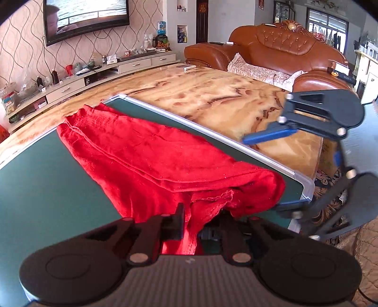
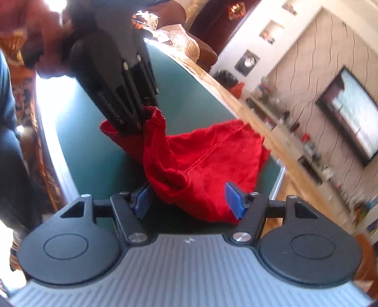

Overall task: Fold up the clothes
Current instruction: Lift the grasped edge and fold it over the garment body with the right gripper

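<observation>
A red garment [image 1: 146, 151] lies on a dark green board [image 1: 42, 179], bunched and lifted at its near end. My left gripper [image 1: 200, 224] is shut on the garment's near edge; it also shows from outside in the right wrist view [image 2: 141, 118], gripping the cloth [image 2: 200, 160]. My right gripper [image 2: 189, 200] is open, its blue pads [image 2: 234, 200] on either side of the garment's near bulge without pinching it. In the left wrist view it stands open [image 1: 271, 170] at the board's right corner.
The board, with a silver frame [image 1: 212, 127], lies on a marble-patterned table [image 1: 212, 94]. A brown leather sofa [image 1: 283, 49] stands behind the table. A TV [image 1: 87, 16] and a low cabinet [image 1: 94, 73] line the far wall. A person sits at left in the right wrist view [image 2: 9, 118].
</observation>
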`<state>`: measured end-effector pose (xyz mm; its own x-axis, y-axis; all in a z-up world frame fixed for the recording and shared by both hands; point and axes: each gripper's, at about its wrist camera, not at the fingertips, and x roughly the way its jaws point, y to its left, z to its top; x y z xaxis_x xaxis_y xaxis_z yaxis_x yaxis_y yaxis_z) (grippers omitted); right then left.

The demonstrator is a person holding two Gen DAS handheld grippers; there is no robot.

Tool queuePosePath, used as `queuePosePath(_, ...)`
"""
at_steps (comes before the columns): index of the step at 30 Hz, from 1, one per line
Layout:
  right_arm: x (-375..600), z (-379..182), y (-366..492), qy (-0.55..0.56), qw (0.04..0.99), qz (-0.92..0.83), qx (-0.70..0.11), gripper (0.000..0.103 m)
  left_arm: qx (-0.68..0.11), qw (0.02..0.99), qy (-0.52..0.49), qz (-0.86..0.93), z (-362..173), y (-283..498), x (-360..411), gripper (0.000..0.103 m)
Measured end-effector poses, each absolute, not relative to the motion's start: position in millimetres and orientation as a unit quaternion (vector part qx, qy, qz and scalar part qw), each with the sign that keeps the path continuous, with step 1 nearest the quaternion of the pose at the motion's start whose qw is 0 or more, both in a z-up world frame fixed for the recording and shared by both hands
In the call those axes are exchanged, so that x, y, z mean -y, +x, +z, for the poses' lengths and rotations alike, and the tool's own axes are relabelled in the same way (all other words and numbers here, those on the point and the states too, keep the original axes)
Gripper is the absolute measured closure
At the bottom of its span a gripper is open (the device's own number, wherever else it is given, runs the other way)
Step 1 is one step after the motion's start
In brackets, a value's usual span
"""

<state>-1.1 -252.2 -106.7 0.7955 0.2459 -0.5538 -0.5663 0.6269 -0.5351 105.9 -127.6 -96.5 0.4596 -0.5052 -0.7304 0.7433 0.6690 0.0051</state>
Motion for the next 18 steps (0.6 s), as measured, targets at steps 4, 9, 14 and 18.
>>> queuePosePath(4,241.3,-126.2,13.2,-0.386,0.863,0.249,-0.211,0.075,-0.368,0.833,0.166,-0.377,-101.2,105.8,126.5,0.091)
queuePosePath(9,248.0,-126.0,21.9,-0.356,0.869,0.255,-0.23,0.088,-0.366,0.839,0.169,-0.367,-112.5,106.8,125.0,0.042)
queuePosePath(14,258.4,-102.4,21.5,-0.311,0.883,0.256,-0.239,0.088,-0.369,0.831,0.18,-0.375,-122.5,109.0,127.4,0.048)
queuePosePath(18,260.7,-91.6,21.8,-0.298,0.884,0.263,-0.245,0.088,-0.379,0.823,0.186,-0.381,-123.8,109.2,126.8,0.085)
